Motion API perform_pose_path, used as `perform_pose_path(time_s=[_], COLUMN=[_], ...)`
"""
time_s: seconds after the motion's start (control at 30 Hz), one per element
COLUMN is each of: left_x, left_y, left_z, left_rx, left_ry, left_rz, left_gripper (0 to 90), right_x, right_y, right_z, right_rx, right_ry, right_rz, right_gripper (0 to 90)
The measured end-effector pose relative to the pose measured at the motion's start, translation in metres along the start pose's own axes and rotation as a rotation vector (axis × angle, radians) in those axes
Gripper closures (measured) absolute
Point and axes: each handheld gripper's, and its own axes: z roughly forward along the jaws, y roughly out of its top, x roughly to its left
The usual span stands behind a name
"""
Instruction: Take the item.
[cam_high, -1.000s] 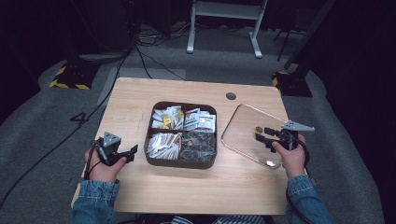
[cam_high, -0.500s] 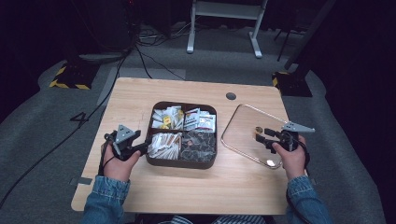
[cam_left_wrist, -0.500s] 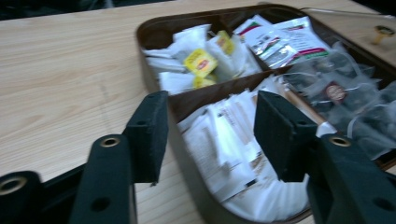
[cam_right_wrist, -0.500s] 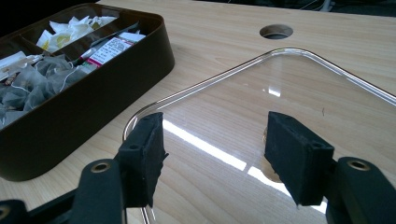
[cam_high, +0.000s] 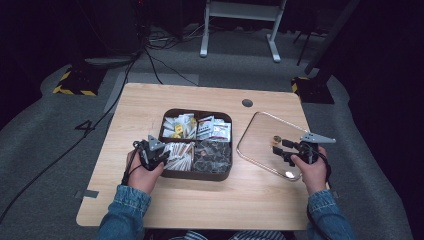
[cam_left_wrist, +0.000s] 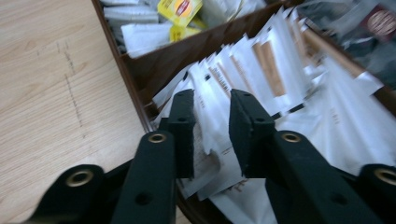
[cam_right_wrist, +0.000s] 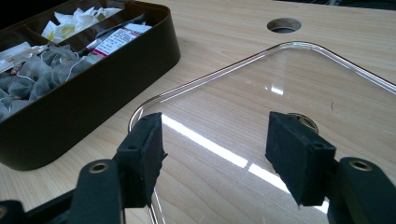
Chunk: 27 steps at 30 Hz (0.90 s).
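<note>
Our left gripper (cam_left_wrist: 211, 133), jaws just closing around white sachets (cam_left_wrist: 205, 93) in the box (cam_high: 197, 174), may pinch several; our right gripper (cam_right_wrist: 219, 156) hangs open above the clear lid (cam_right_wrist: 299, 79).

A: Where does the high view sit?
B: Above the person's edge of the bench (cam_high: 150, 105), facing forward and down, far enough to take in the whole top and the floor beyond.

A: And the left gripper view?
B: It rides on the left hand-held gripper (cam_left_wrist: 210, 121), looking steeply down along its jaws, very close over the sachets in the brown box (cam_left_wrist: 140, 70).

A: The right one?
B: On the right hand-held gripper (cam_right_wrist: 215, 149), low and nearly level, just above the clear lid (cam_right_wrist: 289, 79).

A: What do they share?
B: The box (cam_right_wrist: 116, 79) appears in all three views; the lid (cam_high: 260, 140) in the high and right gripper views
</note>
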Motion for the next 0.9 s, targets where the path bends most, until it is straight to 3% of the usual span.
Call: perform_pose_path(time_s=[0.23,0.4,0.5,0.6,0.63,0.73,0.77,0.8,0.9], left_x=[-0.002,-0.001,0.002,0.009,0.009,0.014,0.017,0.017,0.020], left_y=[0.000,0.000,0.000,-0.001,-0.001,-0.001,-0.002,-0.002,-0.002], left_z=[0.007,0.007,0.006,-0.002,-0.002,-0.008,-0.013,-0.013,-0.020], left_rx=[0.061,0.069,0.063,0.001,0.001,-0.042,-0.073,-0.073,-0.115], left_ry=[0.023,-0.003,-0.018,-0.089,-0.089,-0.146,-0.193,-0.193,-0.269], left_rz=[0.040,0.030,0.004,-0.053,-0.053,-0.089,-0.112,-0.112,-0.143], left_gripper=[75.9,85.8,87.4,89.1,89.3,89.4,89.4,89.4,89.5], right_x=[0.001,0.001,0.001,0.000,0.000,-0.001,-0.001,-0.001,-0.001], right_y=[-0.001,-0.003,-0.004,-0.005,-0.005,-0.005,-0.005,-0.005,-0.005], right_z=[0.001,0.000,-0.001,-0.001,-0.001,-0.001,0.000,0.000,0.001], right_rx=[0.012,0.017,0.017,0.020,0.021,0.022,0.023,0.023,0.023], right_ry=[0.004,0.004,0.005,0.003,0.005,0.003,0.004,0.004,0.006], right_rz=[-0.012,-0.008,-0.008,-0.003,-0.003,-0.002,-0.004,-0.004,-0.006], right_gripper=[37.7,37.8,37.8,37.7,37.8,37.7,37.7,37.7,37.8])
